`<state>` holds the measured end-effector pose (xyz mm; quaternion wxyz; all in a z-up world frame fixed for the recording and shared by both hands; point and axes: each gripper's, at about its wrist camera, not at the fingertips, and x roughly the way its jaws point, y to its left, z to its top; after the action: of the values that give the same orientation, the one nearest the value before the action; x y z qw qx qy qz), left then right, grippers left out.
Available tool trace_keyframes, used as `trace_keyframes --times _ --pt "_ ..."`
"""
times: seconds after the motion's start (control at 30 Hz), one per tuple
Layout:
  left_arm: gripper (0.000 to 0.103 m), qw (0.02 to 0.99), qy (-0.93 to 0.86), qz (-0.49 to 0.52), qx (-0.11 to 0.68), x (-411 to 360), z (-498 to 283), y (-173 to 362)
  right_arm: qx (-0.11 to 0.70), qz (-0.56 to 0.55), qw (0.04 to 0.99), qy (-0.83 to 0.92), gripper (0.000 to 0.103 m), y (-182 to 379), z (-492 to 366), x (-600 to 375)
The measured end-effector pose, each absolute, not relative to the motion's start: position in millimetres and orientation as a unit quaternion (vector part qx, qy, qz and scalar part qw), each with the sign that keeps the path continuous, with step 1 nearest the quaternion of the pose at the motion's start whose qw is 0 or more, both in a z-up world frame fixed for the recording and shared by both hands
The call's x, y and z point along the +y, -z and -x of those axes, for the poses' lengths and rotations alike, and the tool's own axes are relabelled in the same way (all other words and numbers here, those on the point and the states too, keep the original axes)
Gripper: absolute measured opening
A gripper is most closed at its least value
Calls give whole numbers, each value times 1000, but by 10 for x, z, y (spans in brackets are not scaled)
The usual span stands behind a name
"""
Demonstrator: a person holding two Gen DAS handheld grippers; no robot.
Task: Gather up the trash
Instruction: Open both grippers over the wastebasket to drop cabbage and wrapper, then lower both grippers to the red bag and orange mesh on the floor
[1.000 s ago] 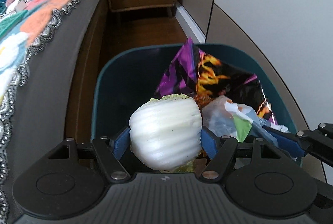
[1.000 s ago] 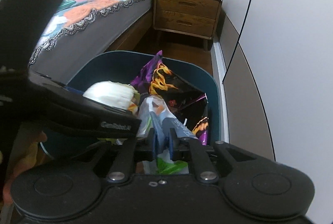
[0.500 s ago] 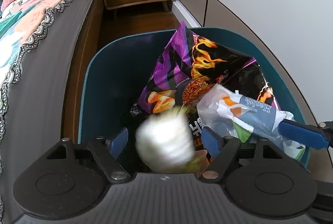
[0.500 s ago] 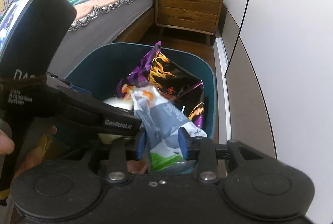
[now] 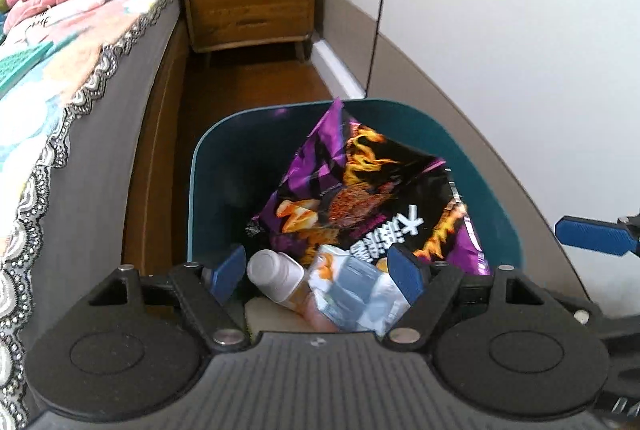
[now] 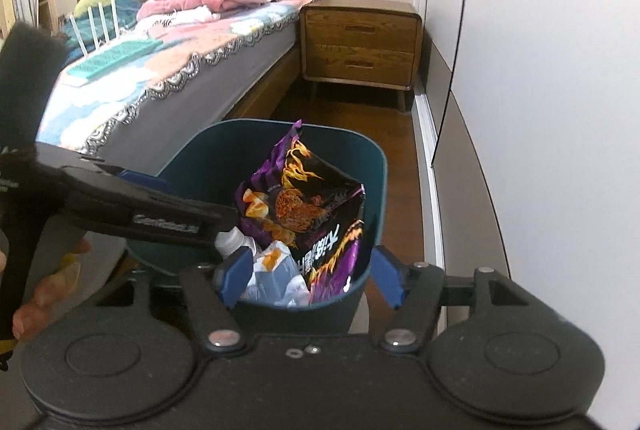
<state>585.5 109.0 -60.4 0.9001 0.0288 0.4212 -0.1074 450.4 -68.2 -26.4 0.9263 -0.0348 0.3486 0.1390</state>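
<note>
A teal bin stands on the floor between bed and wall. In it a purple and black noodle bag stands upright. A grey and white wrapper and a white rounded item lie beside it. My left gripper hangs open above the bin's near side, gripping nothing. My right gripper hovers over the near rim with its jaws opening and nothing pressed between the pads; one of its fingers shows at the right.
A bed with a patterned cover and piled pink bedding runs along the left. A wooden nightstand stands beyond the bin. A white wardrobe wall lines the right. A narrow strip of wooden floor lies between them.
The white rounded item left my left gripper and dropped into the bin. My right gripper opened and the wrapper fell in. Both grippers drew back and up from the bin.
</note>
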Motion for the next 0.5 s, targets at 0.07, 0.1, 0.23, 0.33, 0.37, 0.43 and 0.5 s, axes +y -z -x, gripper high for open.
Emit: trace_keyframes --times 0.07,0.1,0.23,0.33,0.37,0.43,0.5 --pt "78 901 123 -32 414 1086 -5740 562 347 22 927 -140 68 245 -4429 -773" --pt "78 902 130 -36 409 1077 -5666 544 348 17 927 -140 69 243 -4389 -817" --pt "78 905 156 -48 392 1032 -5354 507 353 14 925 -136 72 284 -4239 -944" --pt "78 904 176 -51 387 996 -5141 532 358 8 925 -129 75 349 -4121 -1050" --pt "78 902 183 -51 387 981 -5074 550 360 5 924 -127 76 382 -4080 -1071" --pt "78 897 200 -58 390 933 -4948 607 367 2 922 -123 77 465 -4015 -1127" --pt "78 893 215 -64 390 891 -4816 685 373 0 920 -118 79 564 -3950 -1175"
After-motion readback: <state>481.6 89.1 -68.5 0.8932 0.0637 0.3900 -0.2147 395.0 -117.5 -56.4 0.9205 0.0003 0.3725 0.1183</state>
